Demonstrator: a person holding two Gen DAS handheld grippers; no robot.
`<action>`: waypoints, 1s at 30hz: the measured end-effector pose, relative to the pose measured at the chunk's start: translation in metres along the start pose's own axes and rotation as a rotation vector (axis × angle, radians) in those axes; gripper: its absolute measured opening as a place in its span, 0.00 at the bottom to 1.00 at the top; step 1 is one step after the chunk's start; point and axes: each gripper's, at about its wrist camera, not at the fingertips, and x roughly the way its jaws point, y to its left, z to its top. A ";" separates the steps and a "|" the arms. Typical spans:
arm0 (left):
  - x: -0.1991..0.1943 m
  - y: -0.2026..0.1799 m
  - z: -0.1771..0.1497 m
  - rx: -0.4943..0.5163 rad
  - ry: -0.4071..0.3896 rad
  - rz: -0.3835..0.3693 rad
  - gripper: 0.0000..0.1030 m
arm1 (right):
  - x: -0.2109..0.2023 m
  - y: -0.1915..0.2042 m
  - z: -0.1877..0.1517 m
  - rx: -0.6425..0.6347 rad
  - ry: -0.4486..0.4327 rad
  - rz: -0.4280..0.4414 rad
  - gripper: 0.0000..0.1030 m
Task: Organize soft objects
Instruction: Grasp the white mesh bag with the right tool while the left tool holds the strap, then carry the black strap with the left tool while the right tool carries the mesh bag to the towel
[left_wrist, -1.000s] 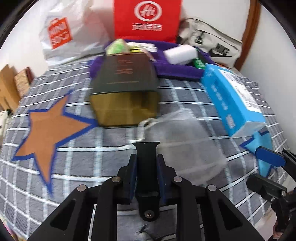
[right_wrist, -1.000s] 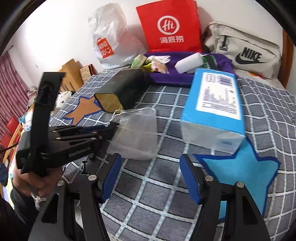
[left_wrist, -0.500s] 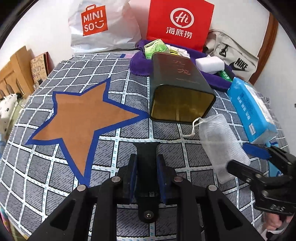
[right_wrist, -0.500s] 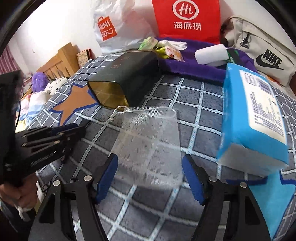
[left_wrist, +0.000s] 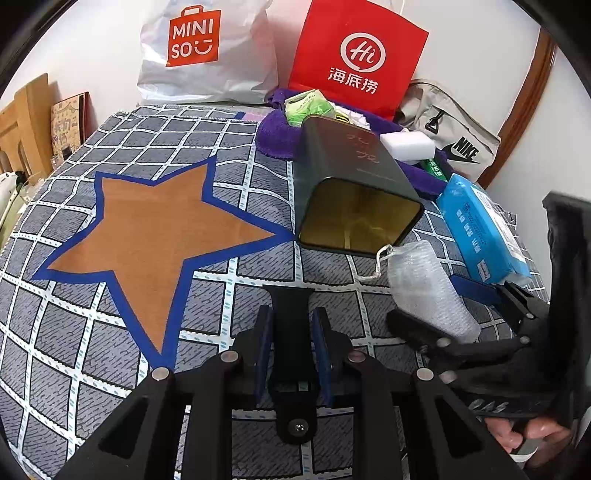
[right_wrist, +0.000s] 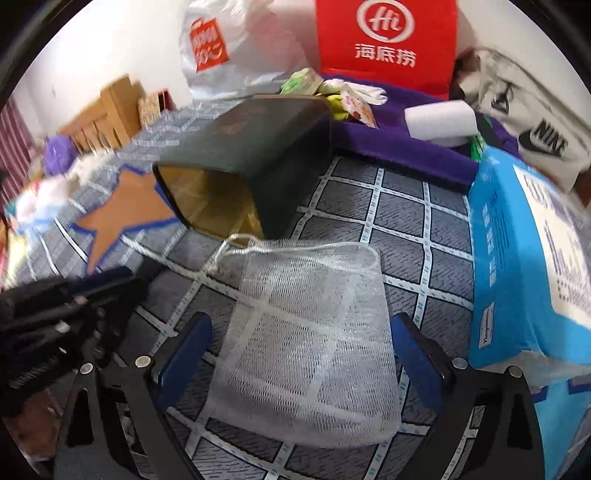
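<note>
White mesh fills the near ground of the right wrist view: a drawstring net pouch (right_wrist: 306, 343) lies flat on the checked bedspread (right_wrist: 399, 206), its closed end toward the camera and its open mouth pointing away. The right tool (right_wrist: 301, 354) straddles it, one blue pad on each side; its jaws are spreading wider, and the pads stand clear of the mesh without pressing it. The left tool (left_wrist: 291, 332) sits just to the pouch's left over bare bedspread, its pads pressed together on nothing. In the left wrist view the person's right hand (left_wrist: 528, 439) shows at the lower right edge, wrapped around the right tool's handle.

Just past the pouch's mouth, with the cord loop (right_wrist: 225, 254) lying at its rim, a dark tin box (right_wrist: 258, 147) rests on its side, its gold-lined opening facing the cameras. To the right of the pouch sits a blue pack of tissues (right_wrist: 517, 258). To the left, an orange star (left_wrist: 155, 243) with a blue border is printed on the bedspread.

Farther back, a purple towel (right_wrist: 406, 147) carries a white sponge block (right_wrist: 439, 122), a green packet (left_wrist: 306, 107) and some small wrappers. Against the wall stand a white Miniso bag (left_wrist: 207, 51), a red paper bag (left_wrist: 358, 59) and a grey Nike bag (left_wrist: 454, 140).
</note>
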 end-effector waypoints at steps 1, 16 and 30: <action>0.000 0.000 0.000 0.003 0.001 -0.002 0.21 | 0.000 0.001 -0.001 -0.001 -0.007 -0.008 0.93; -0.001 -0.029 -0.009 0.106 0.008 0.119 0.39 | -0.033 -0.017 -0.032 -0.018 -0.041 0.058 0.10; -0.005 -0.051 -0.017 0.048 0.052 0.021 0.19 | -0.078 -0.081 -0.096 0.115 -0.046 -0.004 0.04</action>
